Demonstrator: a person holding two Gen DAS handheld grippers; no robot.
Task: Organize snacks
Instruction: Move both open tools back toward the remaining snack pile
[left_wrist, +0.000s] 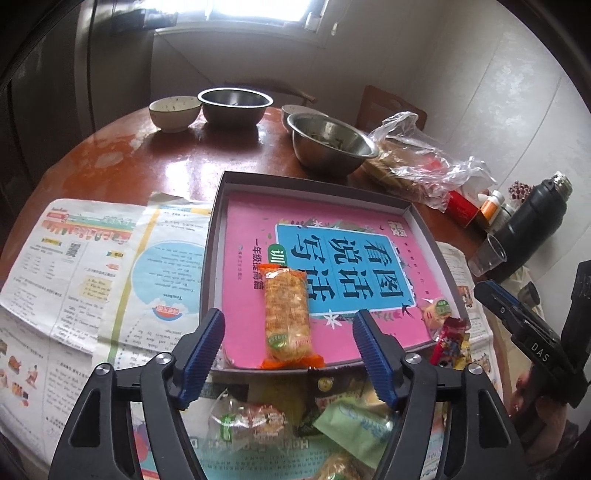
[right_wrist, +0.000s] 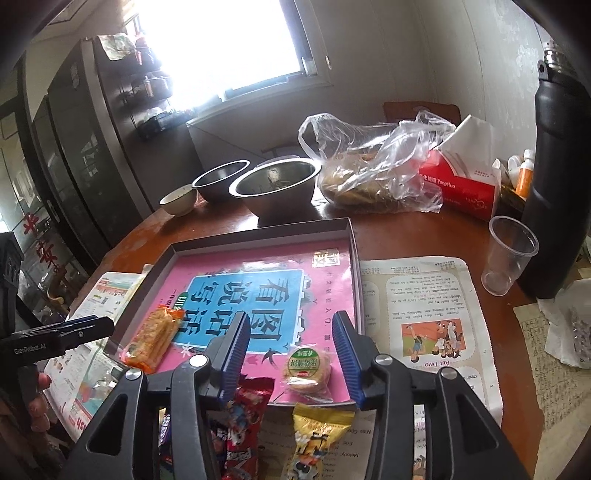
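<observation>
A shallow grey tray (left_wrist: 314, 182) lined with a pink book cover sits on the round table. An orange cracker pack (left_wrist: 286, 295) lies lengthwise at the tray's near edge. My left gripper (left_wrist: 288, 315) hangs open above it, its blue pads (left_wrist: 207, 343) well clear of the wrapper. A round cookie pack (right_wrist: 304, 371) with a green label lies in the tray's near right corner. Over it my right gripper (right_wrist: 290, 317) stands open, touching nothing. A red pack (right_wrist: 243, 417) and a yellow pack (right_wrist: 317, 432) lie just outside the tray, and a green pack (left_wrist: 354, 424) rests under the left gripper.
Behind the tray stand two steel bowls (right_wrist: 277, 184), a ceramic bowl (right_wrist: 179, 199) and a clear plastic bag (right_wrist: 373, 173) of food. A red tissue box (right_wrist: 461, 184), plastic cup (right_wrist: 509, 254) and black flask (right_wrist: 554, 184) stand at the right. Newspapers (left_wrist: 92, 258) flank the tray.
</observation>
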